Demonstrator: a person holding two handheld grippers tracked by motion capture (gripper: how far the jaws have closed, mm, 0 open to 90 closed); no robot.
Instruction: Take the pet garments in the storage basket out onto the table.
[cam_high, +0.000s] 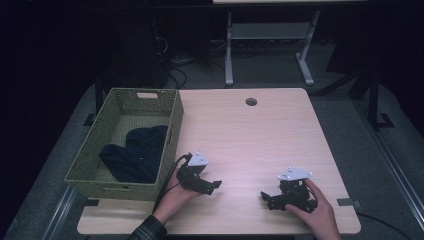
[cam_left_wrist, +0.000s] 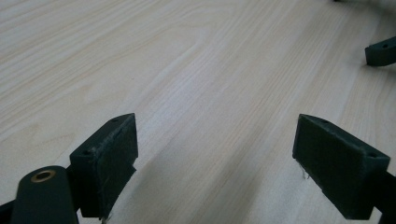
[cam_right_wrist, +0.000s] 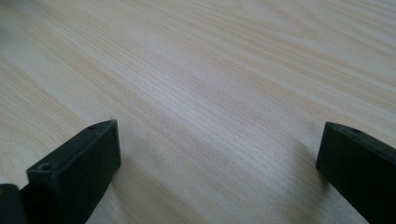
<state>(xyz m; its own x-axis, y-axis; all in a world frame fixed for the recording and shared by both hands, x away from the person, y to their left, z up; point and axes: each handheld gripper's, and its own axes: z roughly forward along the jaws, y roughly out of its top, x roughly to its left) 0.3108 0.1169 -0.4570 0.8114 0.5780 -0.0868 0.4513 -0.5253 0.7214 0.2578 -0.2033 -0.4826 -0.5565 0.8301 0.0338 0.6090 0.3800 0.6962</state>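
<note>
- Far left of the table (cam_high: 260, 130): green woven basket (cam_high: 172, 131) sits at the left edge, long side running away from the person. Dark navy cloth (cam_high: 135, 152) lies bunched inside it, on the basket floor, toward the near end.
- Left gripper (cam_high: 214, 186): just right of the basket's near corner, held low over the bare wood, tips pointing toward the table's middle. Left hand (cam_high: 175, 195) grips it from below; plaid cuff at the wrist. In the left gripper view, jaws stand wide apart with only wood grain between them; nothing held. Gripper and cloth are apart, basket wall between them.
- Centre: open stretch of light wood between the two grippers; round cable hole (cam_high: 251, 102) near the far edge.
- Right gripper (cam_high: 266, 199): near front-right of the table, tips pointing left toward the other gripper, right hand (cam_high: 312, 210) around it. In the right gripper view, jaws spread wide, bare tabletop between; nothing held.
</note>
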